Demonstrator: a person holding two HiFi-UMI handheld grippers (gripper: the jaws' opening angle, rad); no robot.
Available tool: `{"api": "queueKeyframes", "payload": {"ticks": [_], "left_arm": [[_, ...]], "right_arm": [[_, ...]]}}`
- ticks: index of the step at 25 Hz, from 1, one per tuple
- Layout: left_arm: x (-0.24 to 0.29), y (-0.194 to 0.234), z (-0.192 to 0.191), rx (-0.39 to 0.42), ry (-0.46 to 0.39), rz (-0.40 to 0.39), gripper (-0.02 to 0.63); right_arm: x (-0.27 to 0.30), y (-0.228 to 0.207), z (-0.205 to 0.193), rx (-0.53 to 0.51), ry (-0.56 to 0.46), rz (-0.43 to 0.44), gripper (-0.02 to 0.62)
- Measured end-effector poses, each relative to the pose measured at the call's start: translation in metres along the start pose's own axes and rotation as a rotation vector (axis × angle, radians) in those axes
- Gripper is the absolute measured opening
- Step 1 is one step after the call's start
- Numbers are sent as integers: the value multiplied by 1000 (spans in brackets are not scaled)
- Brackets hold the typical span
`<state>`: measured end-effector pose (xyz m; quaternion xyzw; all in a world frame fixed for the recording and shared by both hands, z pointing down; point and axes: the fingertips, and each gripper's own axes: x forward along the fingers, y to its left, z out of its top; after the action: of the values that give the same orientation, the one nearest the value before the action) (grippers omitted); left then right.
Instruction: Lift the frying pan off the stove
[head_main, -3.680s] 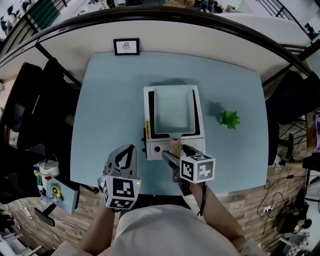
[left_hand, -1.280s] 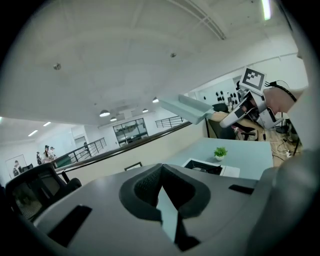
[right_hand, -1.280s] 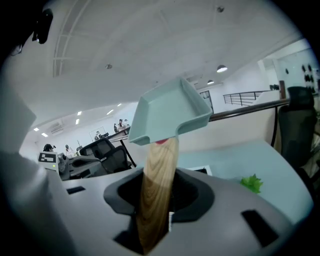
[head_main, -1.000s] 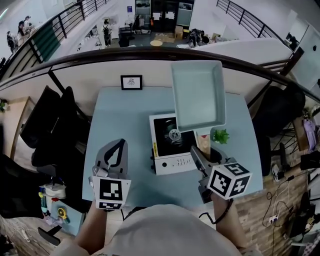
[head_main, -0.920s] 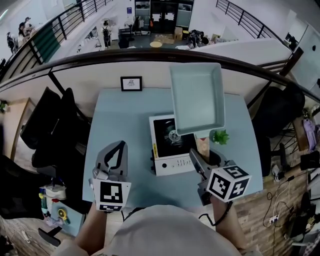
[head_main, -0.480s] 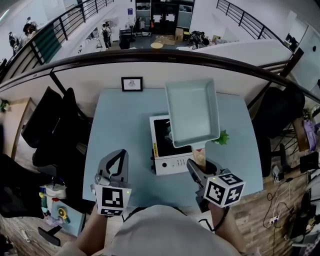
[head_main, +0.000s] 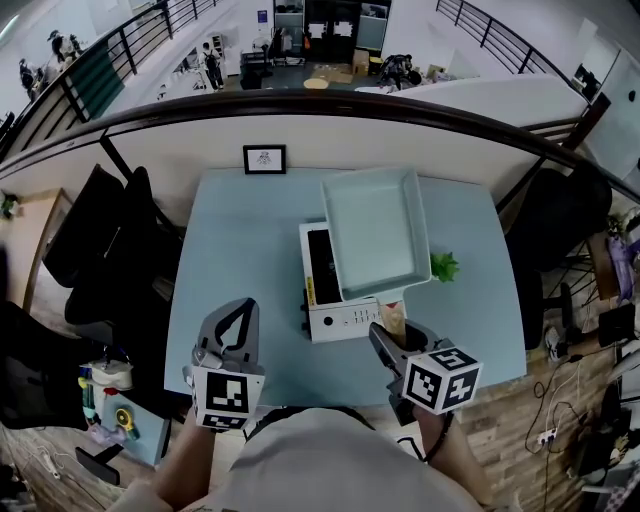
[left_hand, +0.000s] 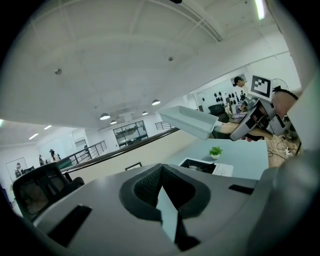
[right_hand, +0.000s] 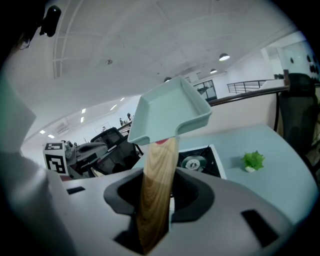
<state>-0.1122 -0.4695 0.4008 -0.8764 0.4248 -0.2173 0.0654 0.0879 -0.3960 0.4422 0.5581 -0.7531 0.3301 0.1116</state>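
A pale green rectangular frying pan hangs in the air above the white single-burner stove and hides most of its black top. My right gripper is shut on the pan's wooden handle; in the right gripper view the handle runs up between the jaws to the pan, with the burner showing below it. My left gripper stays at the table's near left, shut on nothing, well apart from the stove. The left gripper view shows the raised pan and the right gripper.
The stove stands mid-table on a light blue table. A small green plant sits just right of the stove, and a framed picture stands at the table's far edge. Black office chairs stand at the left and another chair at the right.
The pan has come down and nearer from high at the right, and now covers the burner that showed before. My right gripper has sunk with it. The left gripper has barely shifted.
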Motion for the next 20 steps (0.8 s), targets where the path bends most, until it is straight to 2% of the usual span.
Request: {"api": "queueKeyframes", "payload": {"ticks": [20], "left_arm": [[-2, -1, -2, 3, 6, 1, 2]], "right_arm": [[1, 7, -2, -9, 8, 19, 140]]}}
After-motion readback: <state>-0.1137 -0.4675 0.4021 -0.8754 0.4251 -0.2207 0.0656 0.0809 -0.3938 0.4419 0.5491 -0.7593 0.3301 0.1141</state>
